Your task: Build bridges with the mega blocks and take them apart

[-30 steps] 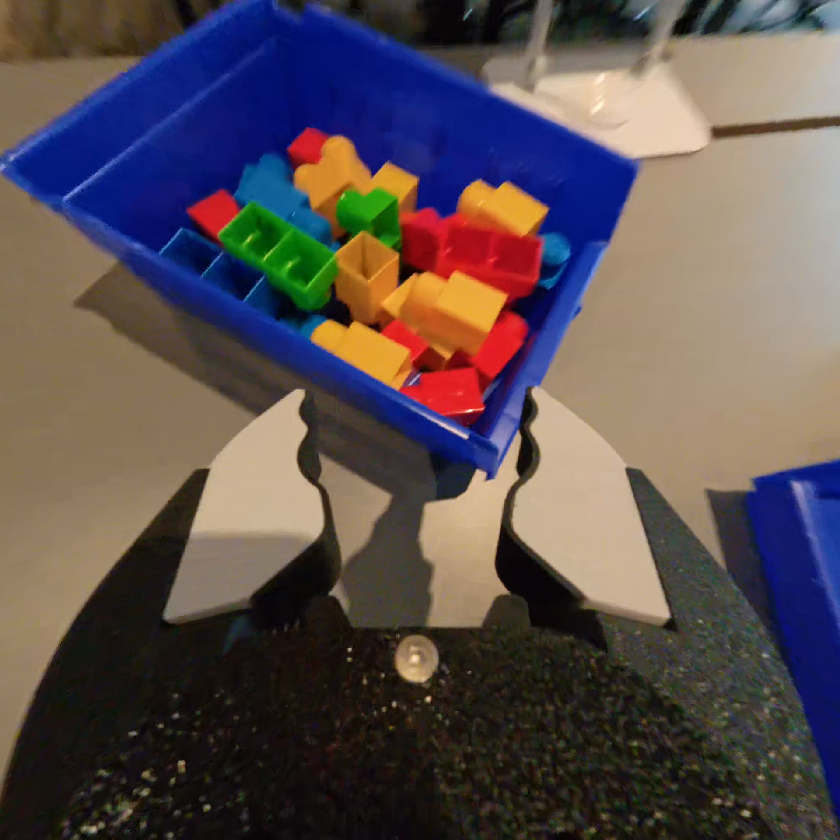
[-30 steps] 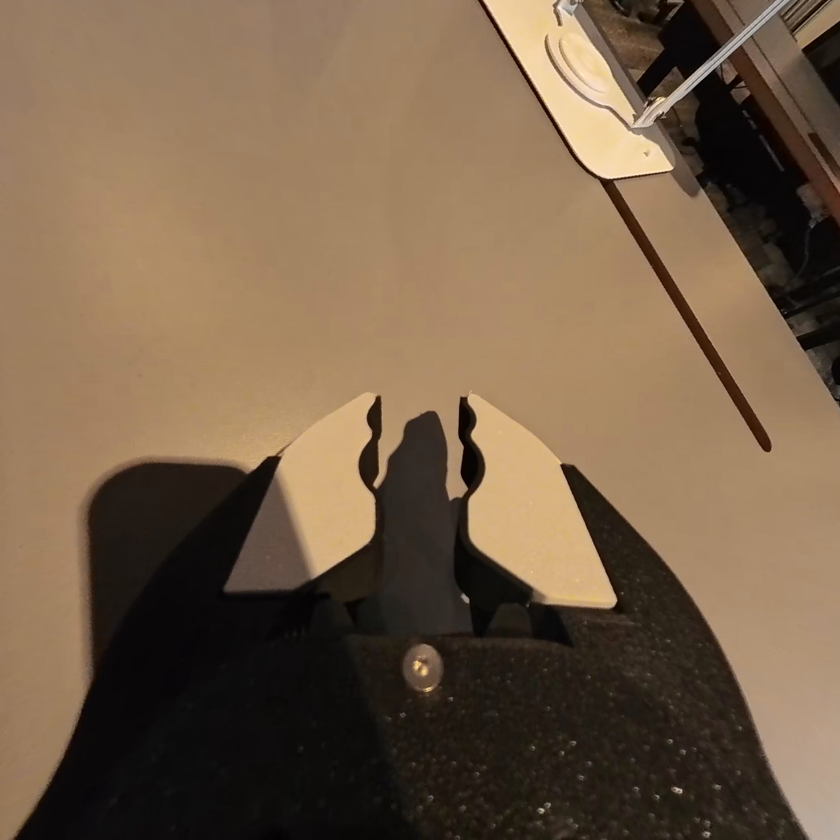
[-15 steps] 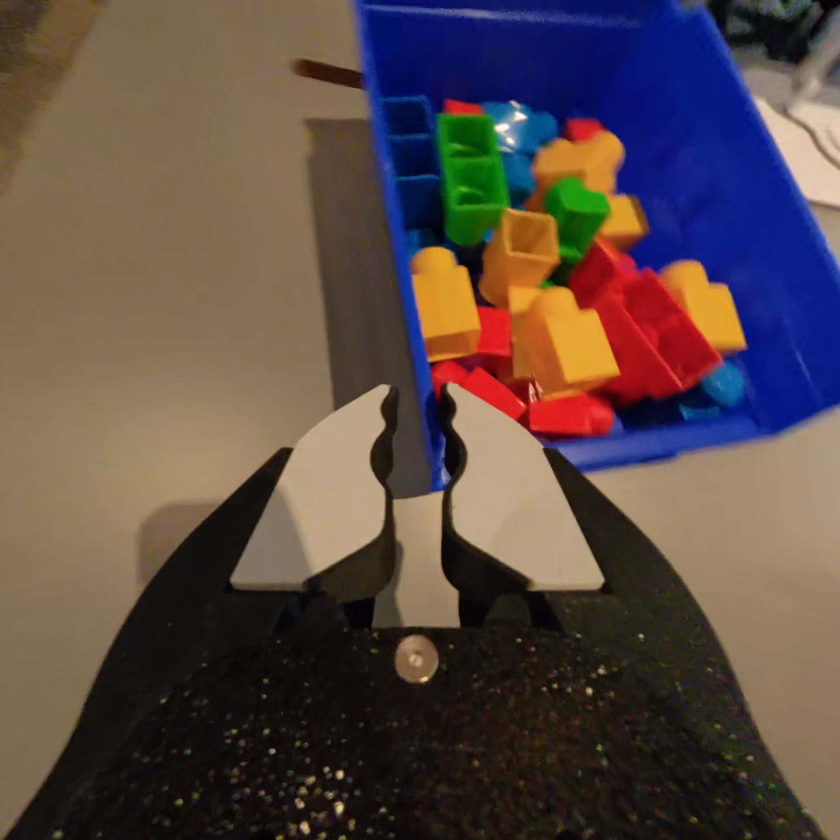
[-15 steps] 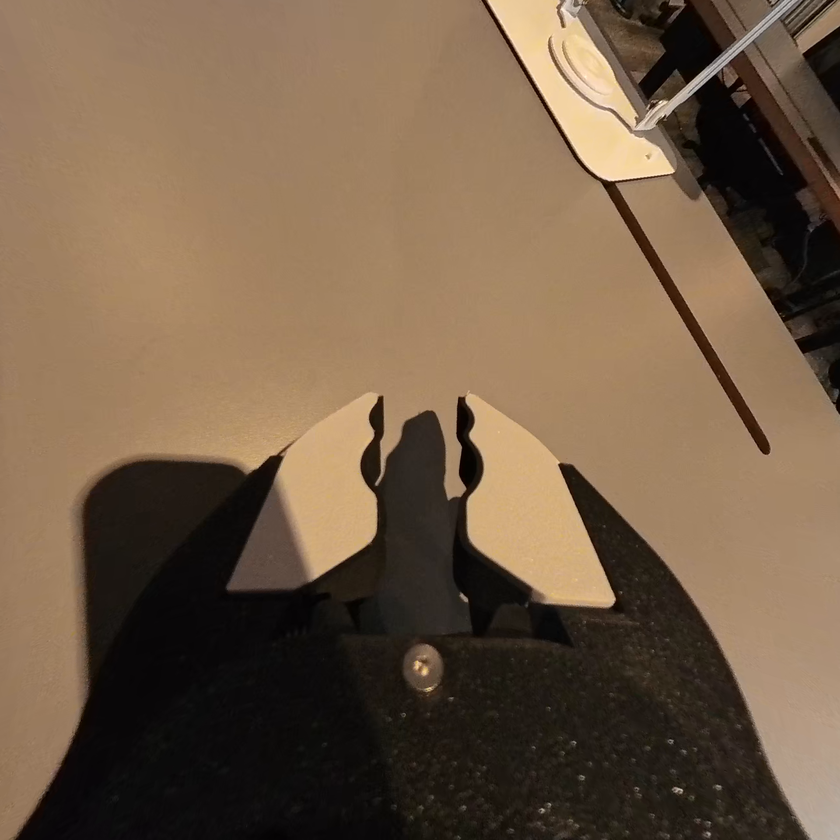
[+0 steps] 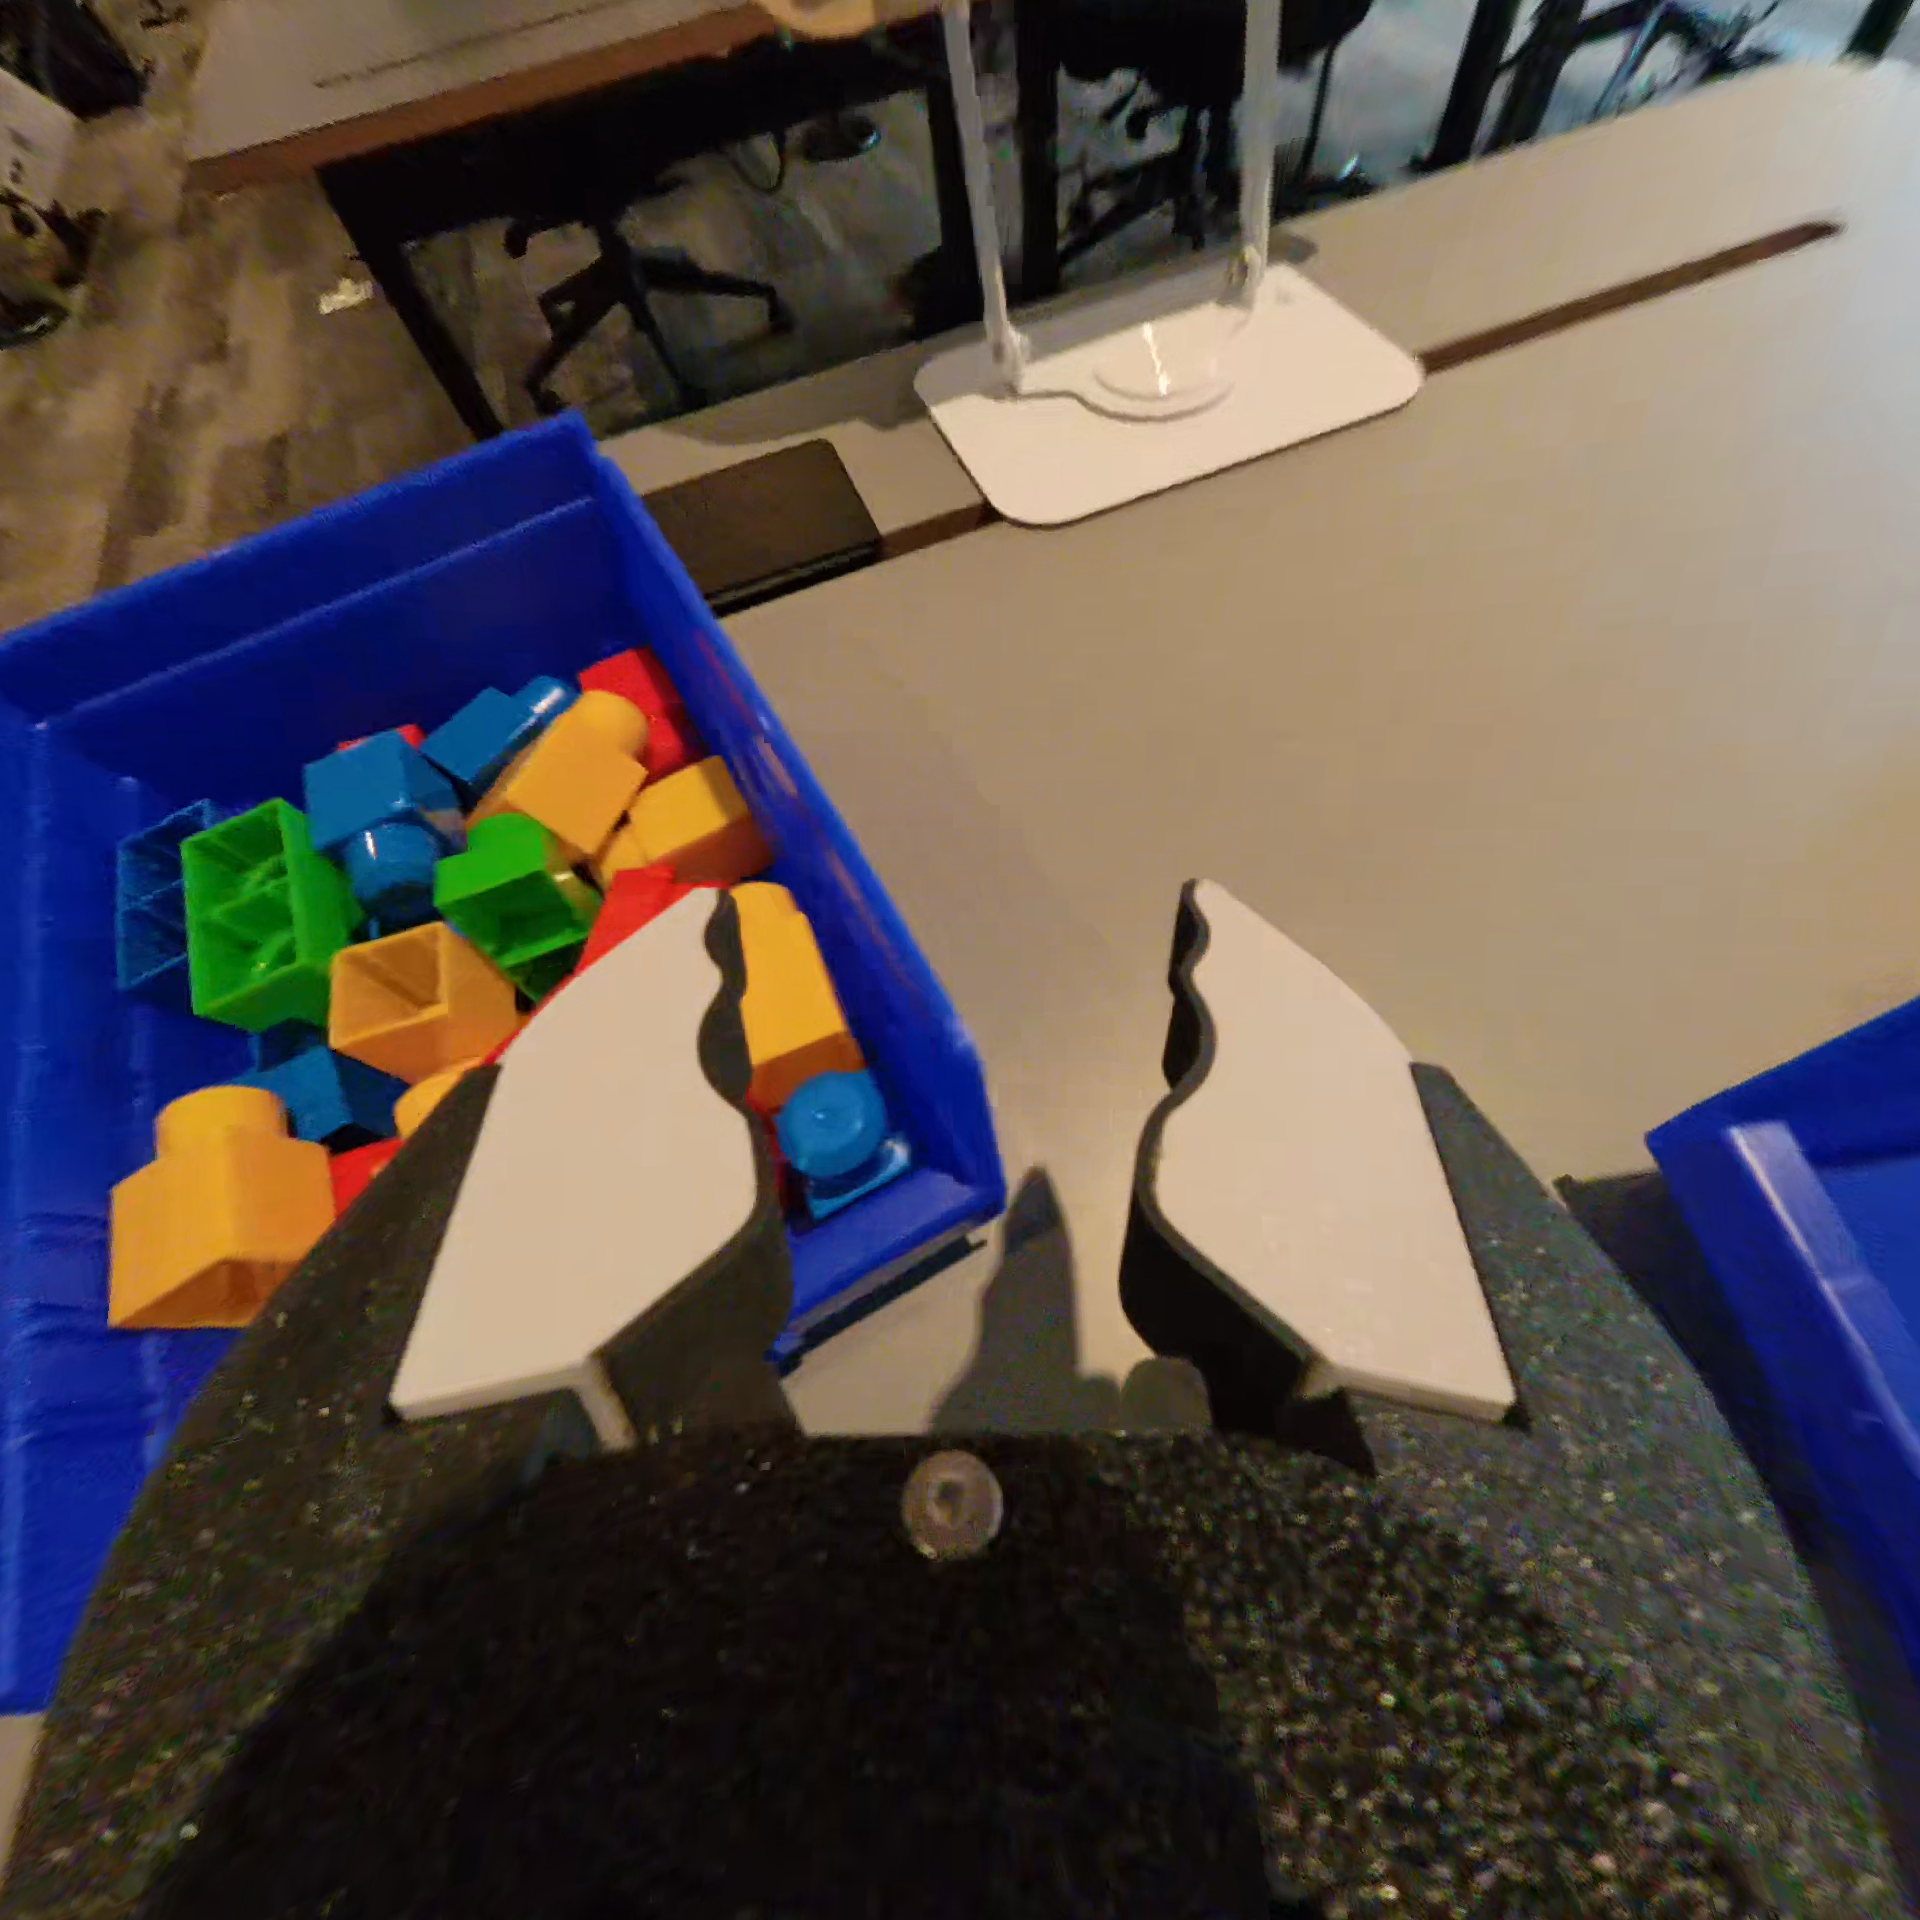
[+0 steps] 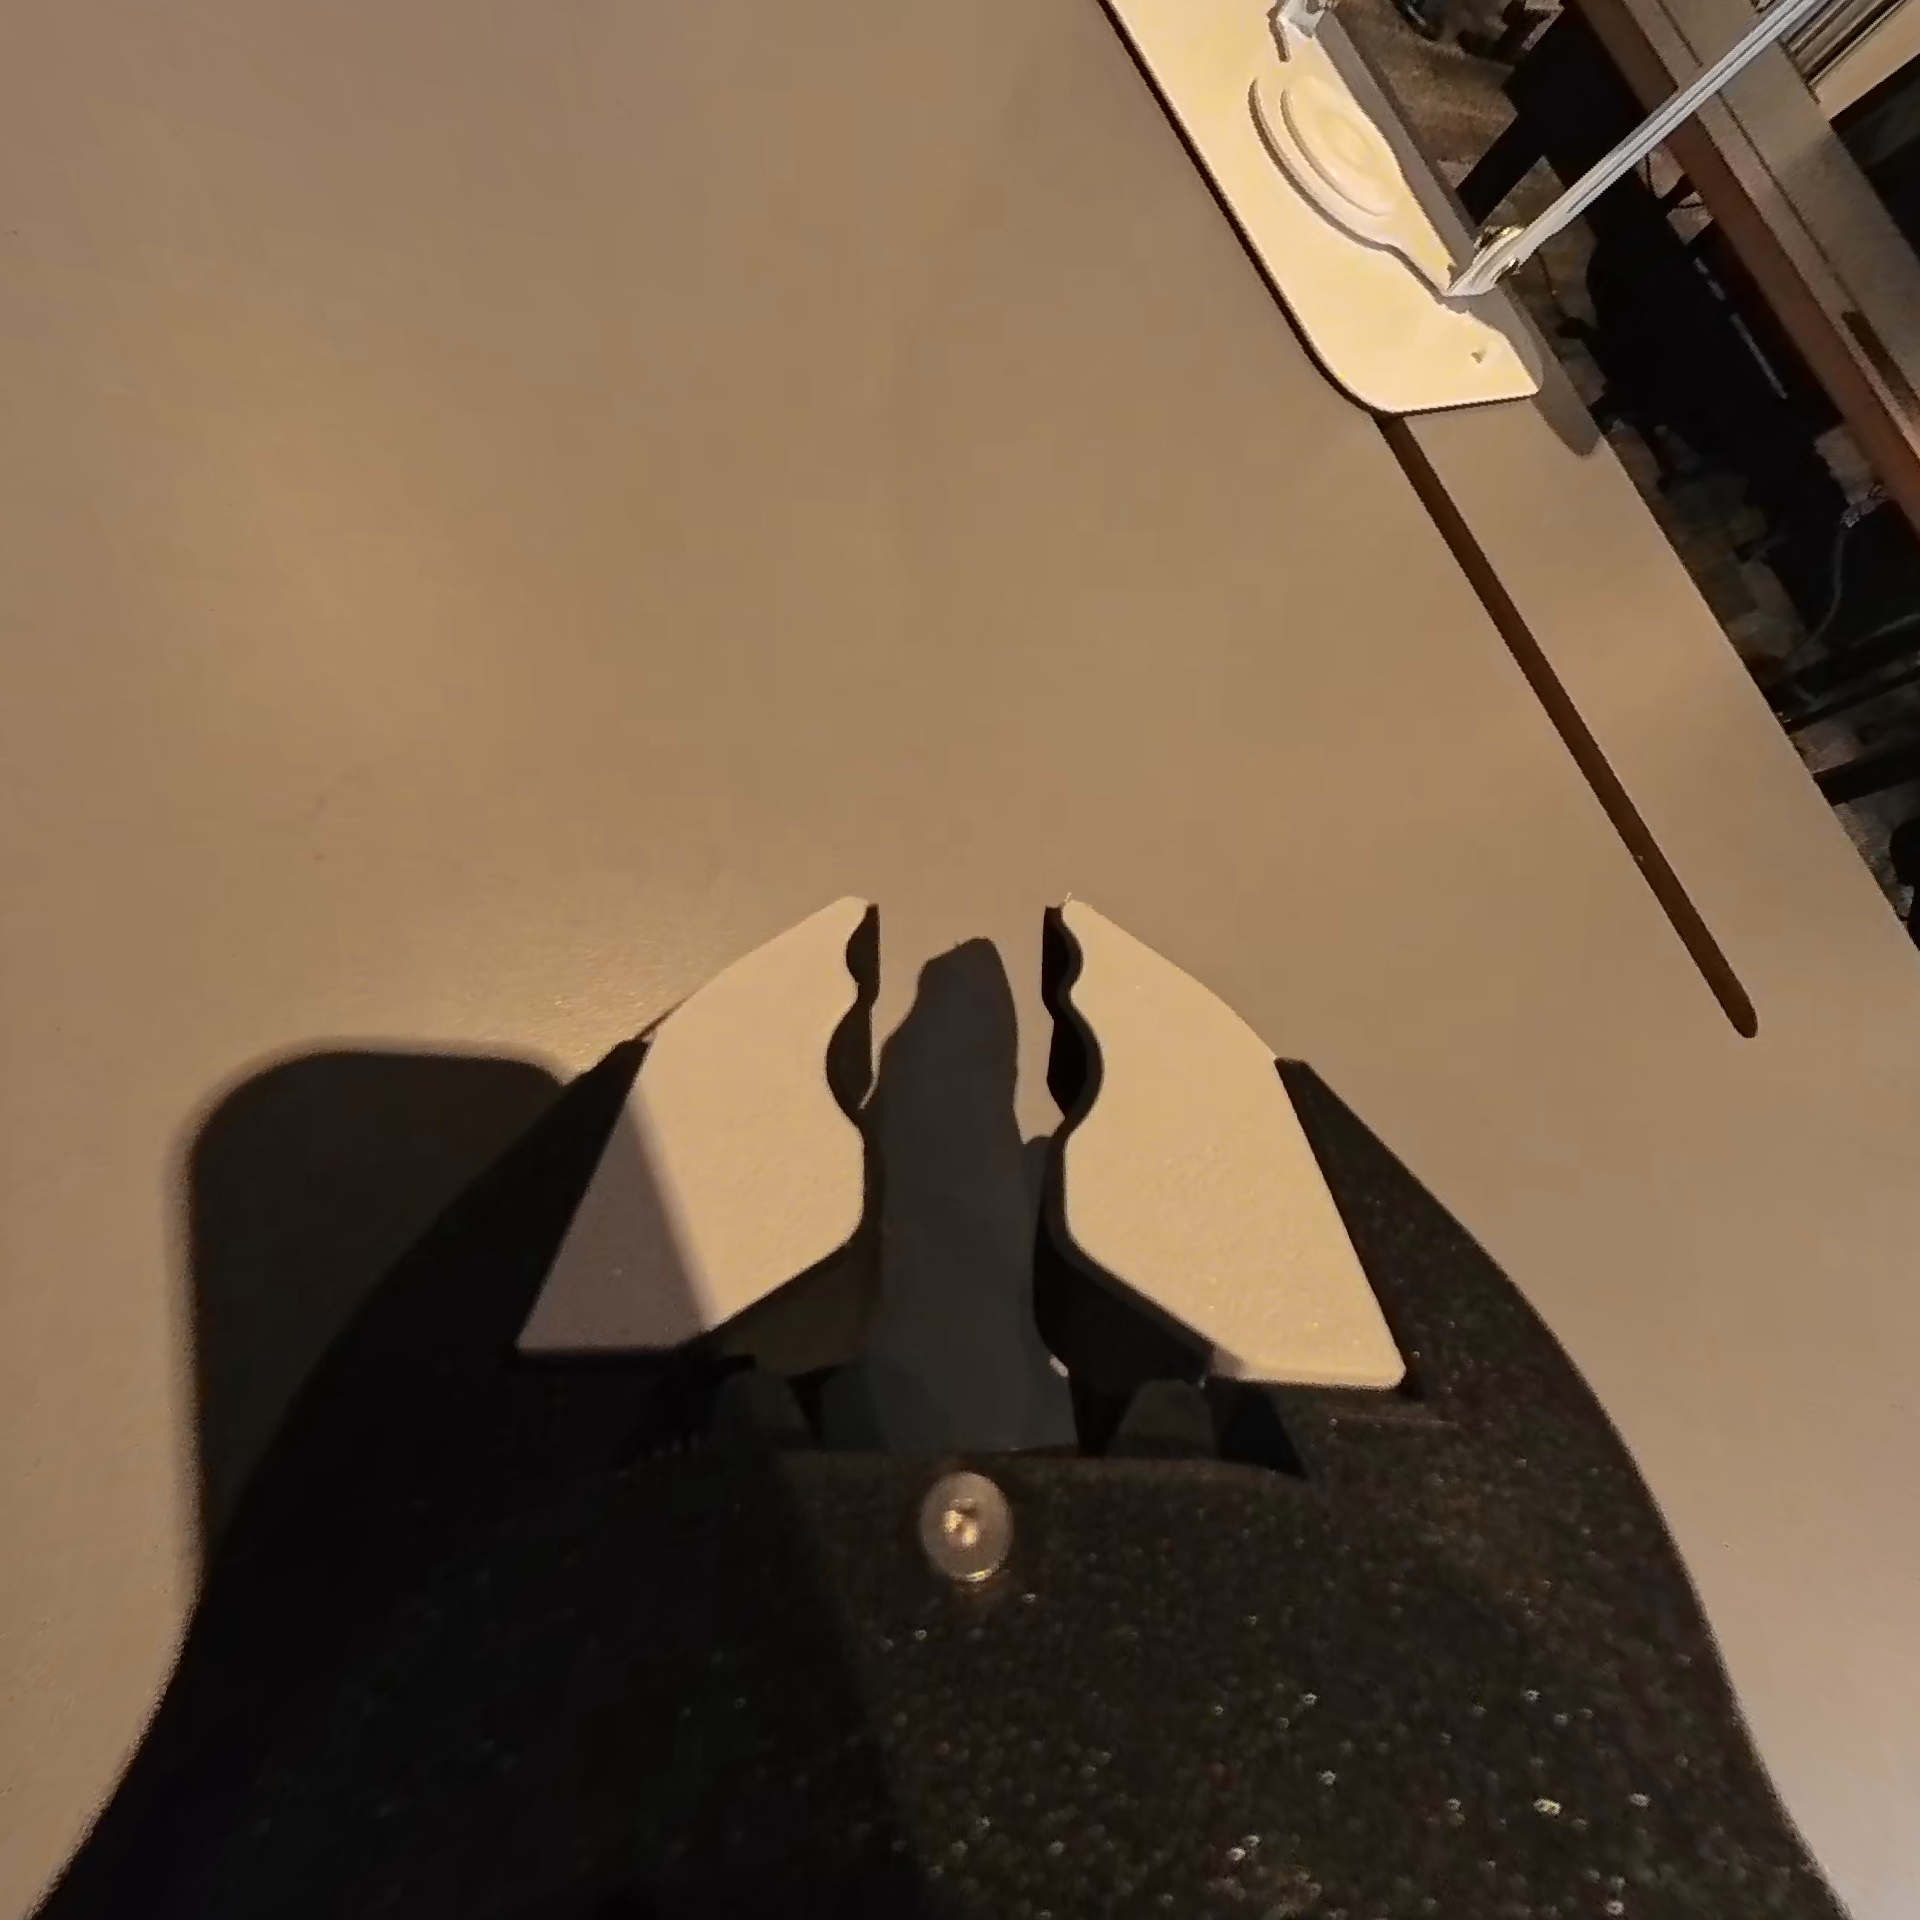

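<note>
A blue bin point(image 5: 312, 623) on the left of the grey table holds several loose mega blocks: yellow point(image 5: 691, 821), green point(image 5: 260, 914), red point(image 5: 644, 686) and blue point(image 5: 374, 774). My left gripper point(image 5: 951, 904) is wide open and empty, just above the bin's near right corner. Its left finger point(image 5: 603, 1143) is over the bin and its right finger point(image 5: 1299, 1143) is over bare table. My right gripper point(image 6: 961, 914) hovers over bare table with a narrow gap between the fingers, holding nothing. No blocks show in the right wrist view.
A second blue bin point(image 5: 1818, 1247) is at the right edge. A white stand base point(image 5: 1164, 416) with thin posts sits at the table's far edge, also in the right wrist view point(image 6: 1351, 187). A flat black object point(image 5: 758, 520) lies behind the bin. A dark seam point(image 6: 1558, 707) crosses the table. There is about 45 centimeters between the tips of the two grippers.
My left gripper, closed on the bin's wall half a second ago, has opened wide and let go; the bin now sits to its left. The right gripper has barely moved.
</note>
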